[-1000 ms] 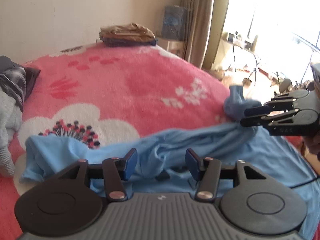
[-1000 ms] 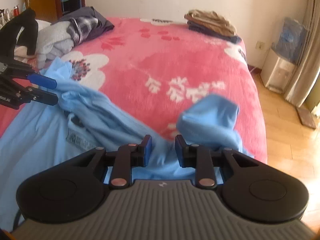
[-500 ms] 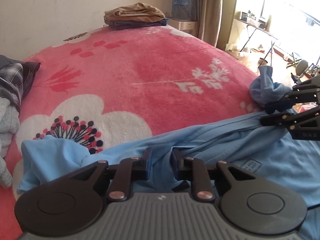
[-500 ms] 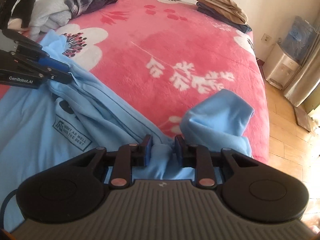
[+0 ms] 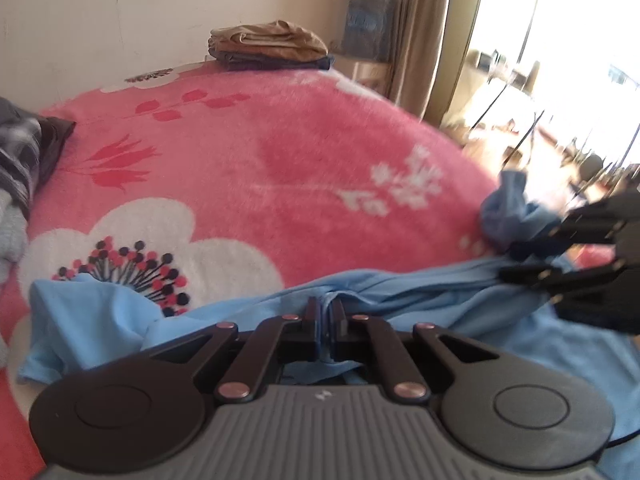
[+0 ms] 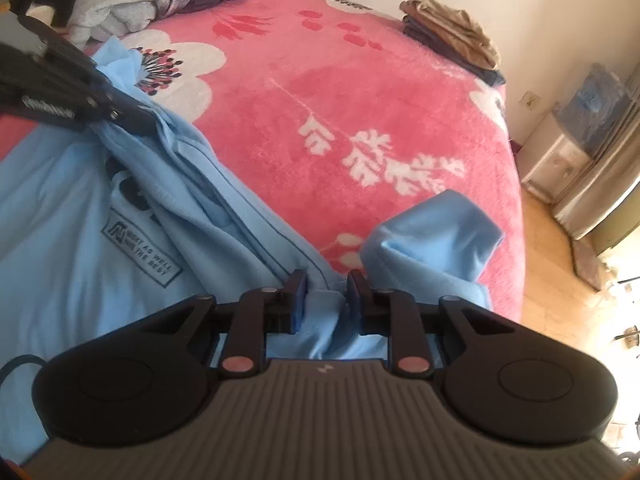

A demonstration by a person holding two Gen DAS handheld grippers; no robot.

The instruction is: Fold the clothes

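Blue shirt (image 6: 72, 248) on pink blanket (image 6: 340, 92)

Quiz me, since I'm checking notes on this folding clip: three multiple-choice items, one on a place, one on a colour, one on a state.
1. Where is the folded pile?
A. far corner of the bed
B. on the floor
C. under the shirt

2. What colour is the shirt?
A. white
B. light blue
C. green

3. How do the left tongs stand?
A. wide open, empty
B. shut on shirt fabric
C. holding a pillow

Answers:
1 A: it sits at the blanket's far edge.
2 B: light blue throughout.
3 B: the pads pinch a fold.
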